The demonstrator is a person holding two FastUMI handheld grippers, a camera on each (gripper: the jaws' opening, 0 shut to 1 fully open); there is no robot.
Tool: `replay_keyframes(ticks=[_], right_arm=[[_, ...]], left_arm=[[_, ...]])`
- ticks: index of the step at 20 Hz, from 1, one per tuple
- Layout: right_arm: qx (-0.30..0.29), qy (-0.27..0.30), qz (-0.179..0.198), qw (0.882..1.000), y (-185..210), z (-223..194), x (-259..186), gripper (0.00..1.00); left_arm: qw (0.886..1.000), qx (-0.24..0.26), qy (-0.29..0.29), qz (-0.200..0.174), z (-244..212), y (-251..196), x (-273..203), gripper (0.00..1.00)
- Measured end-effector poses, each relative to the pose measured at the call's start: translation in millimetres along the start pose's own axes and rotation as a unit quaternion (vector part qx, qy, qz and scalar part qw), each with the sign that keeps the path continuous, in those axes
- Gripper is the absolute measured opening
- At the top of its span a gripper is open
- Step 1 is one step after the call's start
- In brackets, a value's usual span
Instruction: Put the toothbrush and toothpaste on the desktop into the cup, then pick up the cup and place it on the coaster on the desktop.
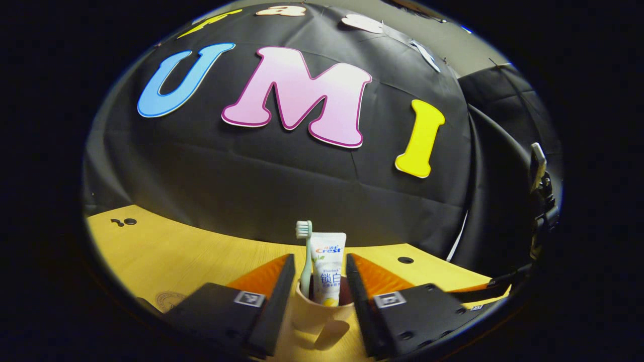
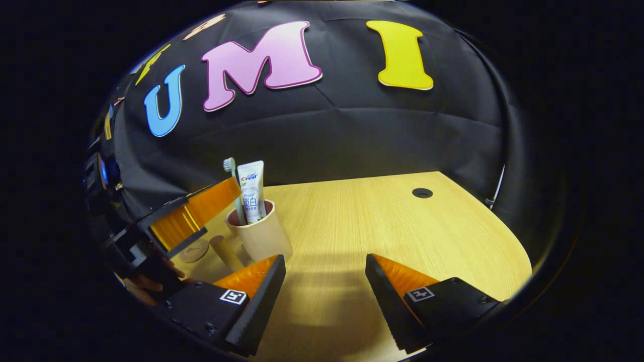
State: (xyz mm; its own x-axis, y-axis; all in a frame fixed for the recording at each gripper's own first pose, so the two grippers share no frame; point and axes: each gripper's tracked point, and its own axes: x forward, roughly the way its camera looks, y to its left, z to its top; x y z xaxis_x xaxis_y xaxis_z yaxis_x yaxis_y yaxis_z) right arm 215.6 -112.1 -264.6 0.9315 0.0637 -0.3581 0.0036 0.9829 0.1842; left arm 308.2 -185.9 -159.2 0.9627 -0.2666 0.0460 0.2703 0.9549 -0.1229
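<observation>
Cup [image 1: 322, 314] stands on the desk [image 2: 382, 226], clamped between my left gripper [image 1: 320, 286] fingers; my right gripper [image 2: 326, 281] fingers stand apart. Toothpaste [image 1: 328, 269] and toothbrush [image 1: 305, 256] are loaded. Remaining: transfer to coaster [image 2: 193, 250], just beside.

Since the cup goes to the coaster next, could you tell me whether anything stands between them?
Nothing visible does. The cup, between the left gripper's fingers, stands just right of the coaster; only bare desktop and the cup's handle lie between.
</observation>
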Motion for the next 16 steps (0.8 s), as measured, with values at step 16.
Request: replay_keyframes(ticks=[16], right_arm=[[0.059,0.109,0.025,0.992,70,48,27,0.98]], left_arm=[[0.991,0.006,0.105,0.082,-4,66,-178,0.98]])
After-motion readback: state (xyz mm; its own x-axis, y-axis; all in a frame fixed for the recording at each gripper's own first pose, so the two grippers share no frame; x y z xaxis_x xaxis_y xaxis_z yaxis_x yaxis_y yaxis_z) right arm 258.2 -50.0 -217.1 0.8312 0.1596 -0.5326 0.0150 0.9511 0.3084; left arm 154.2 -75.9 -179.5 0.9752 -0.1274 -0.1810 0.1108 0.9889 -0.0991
